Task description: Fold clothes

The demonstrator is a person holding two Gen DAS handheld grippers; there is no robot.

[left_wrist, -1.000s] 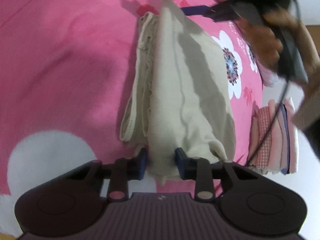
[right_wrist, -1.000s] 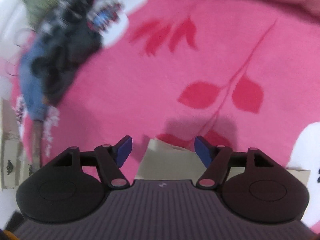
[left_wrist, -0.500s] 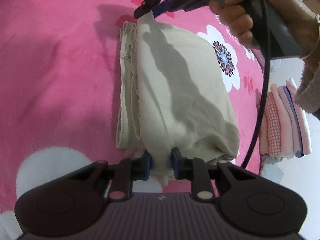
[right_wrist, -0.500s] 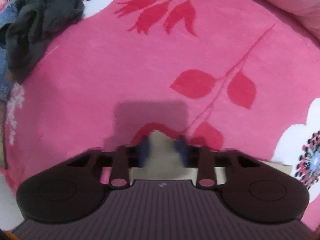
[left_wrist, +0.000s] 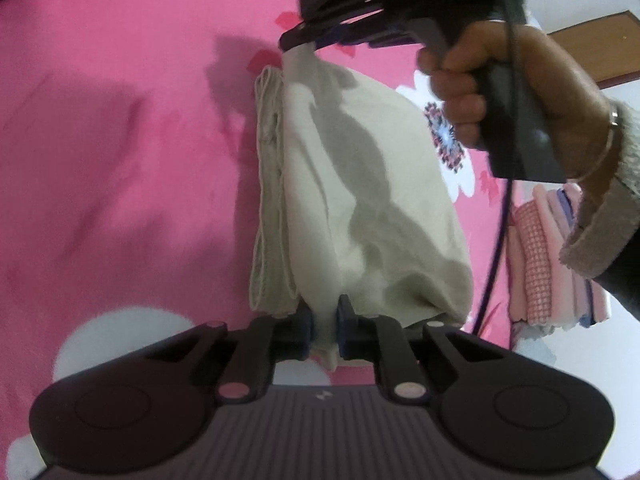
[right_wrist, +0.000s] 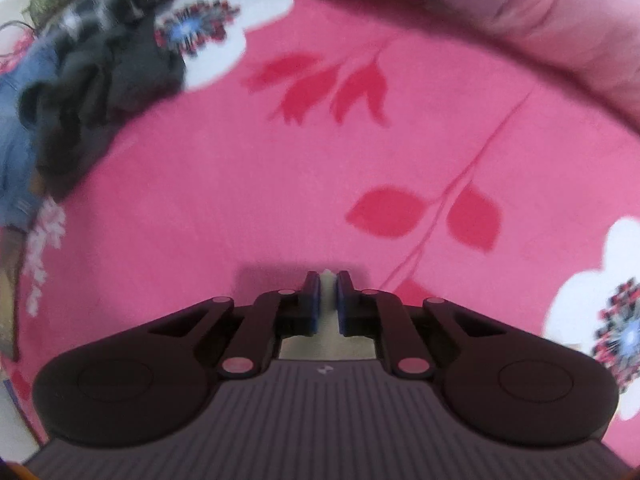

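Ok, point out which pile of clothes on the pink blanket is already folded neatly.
The pink and checked stack of folded cloths at the blanket's edge: flat, squared layers. The dark and blue-denim heap of clothes is crumpled and loose.

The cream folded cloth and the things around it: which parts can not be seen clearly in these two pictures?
- Cream folded cloth, right wrist view: the claw body covers all but a sliver between the pads.
- Near end of the cloth, left wrist view: pinched in the left claw, its underside hidden.
- Pink folded stack, left wrist view: the sleeve and cable cover part.
- Dark clothes pile, right wrist view: blurred, cut by the edge.
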